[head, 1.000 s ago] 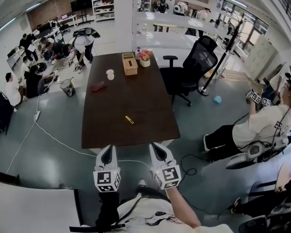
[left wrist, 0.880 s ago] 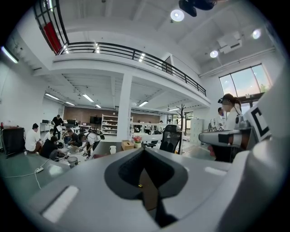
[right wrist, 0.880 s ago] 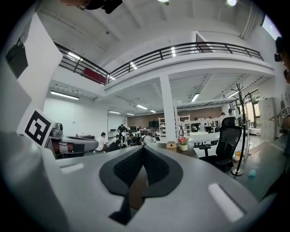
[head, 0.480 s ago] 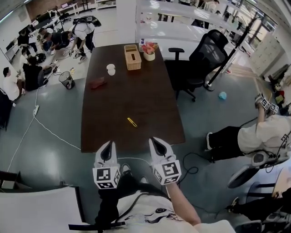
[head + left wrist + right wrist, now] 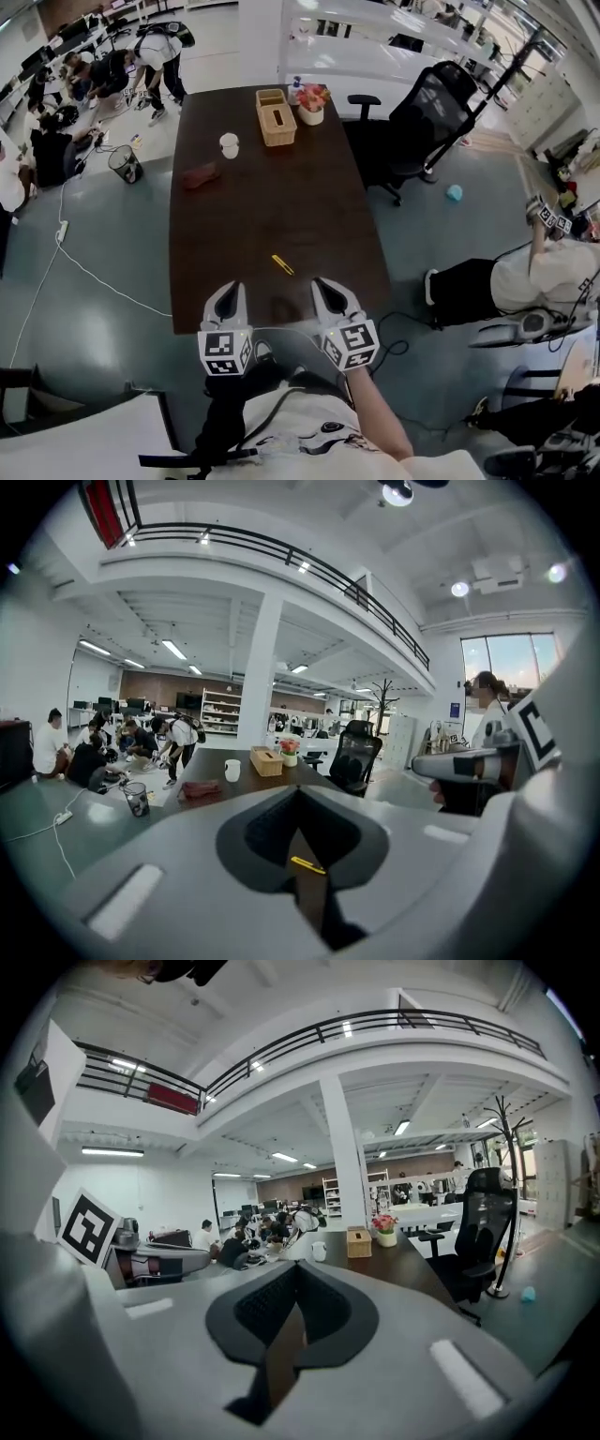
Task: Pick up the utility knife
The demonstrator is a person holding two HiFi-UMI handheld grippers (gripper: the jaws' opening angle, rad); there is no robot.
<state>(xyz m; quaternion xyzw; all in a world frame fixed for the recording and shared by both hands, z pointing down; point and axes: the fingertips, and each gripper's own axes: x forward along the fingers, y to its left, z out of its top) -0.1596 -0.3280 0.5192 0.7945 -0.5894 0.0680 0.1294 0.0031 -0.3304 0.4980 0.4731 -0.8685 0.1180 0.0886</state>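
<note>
Office bench (image 5: 244, 216), dark-topped: yellow utility knife (image 5: 282, 264) lies near its front edge, untouched. Left tool (image 5: 227, 292) and right tool (image 5: 324, 289), both closed and empty, hover there. Recommend opening one and straddling the handle crosswise.

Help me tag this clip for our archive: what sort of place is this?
Probably an open-plan office or workshop: a long dark table, a black office chair beside it, and a railed mezzanine overhead.

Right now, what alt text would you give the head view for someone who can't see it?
A yellow knife lies near the close end of a dark table; the left gripper and right gripper hover at its edge, both empty.
</note>
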